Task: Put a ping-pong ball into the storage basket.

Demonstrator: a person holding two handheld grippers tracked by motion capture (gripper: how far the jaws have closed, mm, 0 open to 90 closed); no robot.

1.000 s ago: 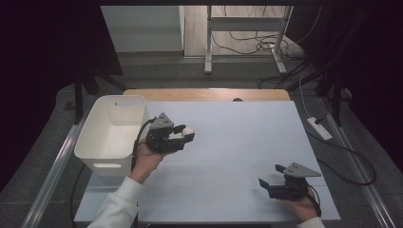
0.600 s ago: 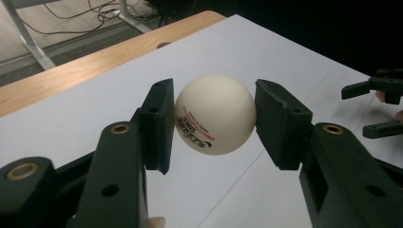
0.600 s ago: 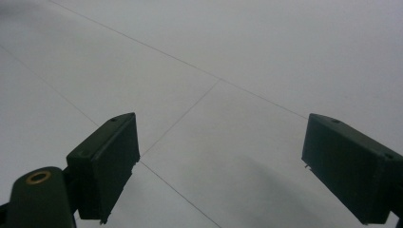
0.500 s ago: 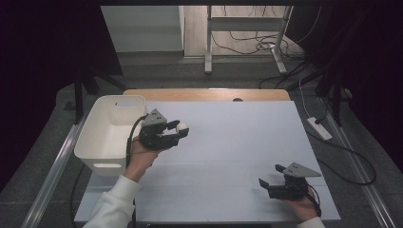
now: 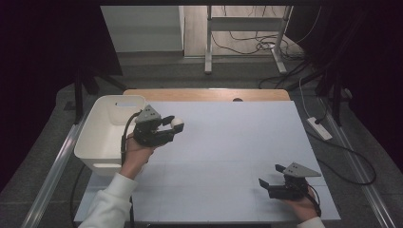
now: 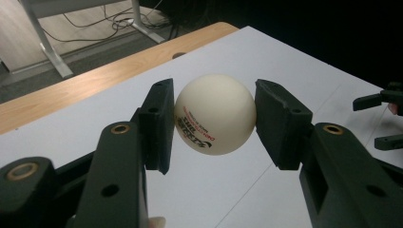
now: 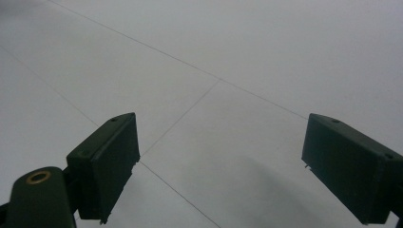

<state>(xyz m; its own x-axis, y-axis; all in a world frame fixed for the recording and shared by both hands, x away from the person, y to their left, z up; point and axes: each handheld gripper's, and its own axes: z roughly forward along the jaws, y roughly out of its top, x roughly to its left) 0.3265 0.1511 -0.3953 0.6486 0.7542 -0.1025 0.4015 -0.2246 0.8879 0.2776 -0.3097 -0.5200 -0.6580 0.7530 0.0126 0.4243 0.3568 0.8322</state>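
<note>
Starting on the left: there's a white bin (image 5: 107,130) sitting at the left edge of the white table (image 5: 228,142), and the left gripper (image 5: 172,127) is held just beside its right wall, above the tabletop. Its 2 jaws are pinching a white ping-pong ball (image 5: 177,123) right at their tips. In the left gripper view the ball (image 6: 215,114) sits squarely between the 2 black pads, each one touching a side of it, with some red and dark printed lettering on the lower left of the ball that's too small to read. The gap between the jaws is exactly as wide as the ball. The ball is off the table, with the white surface and the wooden strip at the table's far edge (image 6: 95,80) showing behind it.

Over on the right, the right gripper (image 5: 270,176) is low near the front right corner of the table, well apart from the ball. Its jaws are spread wide with nothing between them. In the right gripper view (image 7: 221,171) there's just bare white tabletop with faint seam lines between the 2 pads, plus a soft shadow under them.
</note>
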